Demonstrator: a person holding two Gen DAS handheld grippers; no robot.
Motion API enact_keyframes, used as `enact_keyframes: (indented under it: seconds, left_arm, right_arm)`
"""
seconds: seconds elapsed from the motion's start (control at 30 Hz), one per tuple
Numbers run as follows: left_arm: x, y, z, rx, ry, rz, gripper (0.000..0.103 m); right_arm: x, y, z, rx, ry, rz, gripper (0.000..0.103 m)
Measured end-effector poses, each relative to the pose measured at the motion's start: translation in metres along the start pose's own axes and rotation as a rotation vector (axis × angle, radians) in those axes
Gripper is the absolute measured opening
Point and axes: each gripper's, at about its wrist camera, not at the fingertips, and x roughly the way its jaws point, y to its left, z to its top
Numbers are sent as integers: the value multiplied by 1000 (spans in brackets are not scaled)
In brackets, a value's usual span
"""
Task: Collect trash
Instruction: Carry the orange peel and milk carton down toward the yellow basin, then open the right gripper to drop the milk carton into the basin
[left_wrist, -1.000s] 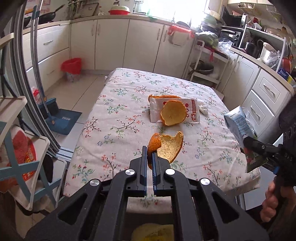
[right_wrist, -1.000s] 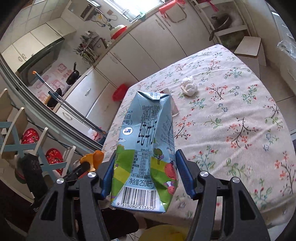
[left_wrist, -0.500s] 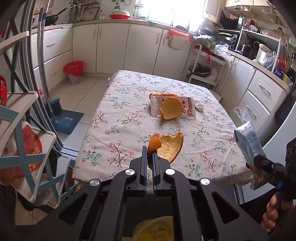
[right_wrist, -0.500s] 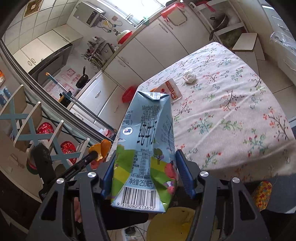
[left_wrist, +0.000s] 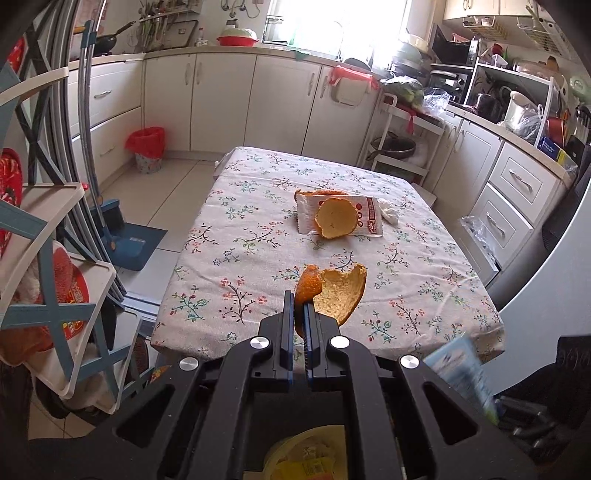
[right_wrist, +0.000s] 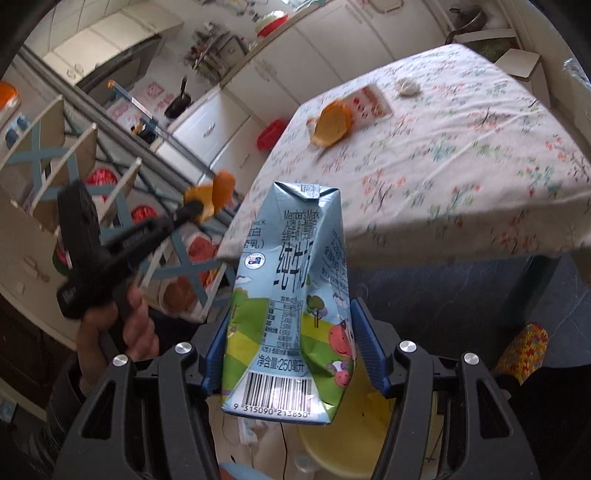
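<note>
A dented milk carton (right_wrist: 291, 295) sits clamped between the blue pads of the right gripper (right_wrist: 291, 354), held by its lower body just above the barcode, off the near edge of the table (right_wrist: 461, 177). Its creased panels suggest it is empty or nearly so: light, soft-walled and easily crushed, so the broad flat sides low down look the safest purchase. Pale blue, it carries a cartoon cow, green hills and printed Chinese text. At left, the left gripper (left_wrist: 299, 314) has its jaws pinched together on the thin edge of an orange peel (left_wrist: 332, 291), a curved shell with a pale pith lining; it seems feather-light, stiff yet brittle, and best pinched at the rim. Farther off on the floral tablecloth lie a second peel (left_wrist: 334, 218) atop a white snack wrapper (left_wrist: 365, 221), with a crumpled tissue (left_wrist: 388, 214) just beside it at right.
</note>
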Motion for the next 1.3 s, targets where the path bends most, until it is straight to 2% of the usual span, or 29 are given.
enact_keyframes:
  seconds: [0.27,0.53,0.63,0.7,0.83,1.07,1.3]
  left_arm:
    - [-8,2,-4,-6,-7,-2,4]
    - [-14,4,-9,-9,-6,2,4]
    - [-15,5,-10,-9,-7,1,4]
    - [-14,4,-9,-8,-7,1,4]
    - [-16,4,-12,-7,-7,1,4]
    - [-27,-1,-31,27,16,-9,4]
    - [-28,-20,-59,109,94,-20,4]
  right_arm:
    - [37,27,-35,-157,203,-89,60]
    - [58,28,-59,-222,334,-161,60]
    - [57,22,-64,-217,358,-194,64]
    - [53,20,-64,-199,340,-199,68]
    - [42,13,-58,-145,274,-214,69]
    - [-4,1,-39,-49,13,-280,73]
    - [-24,0,-30,-39,-116,-338,74]
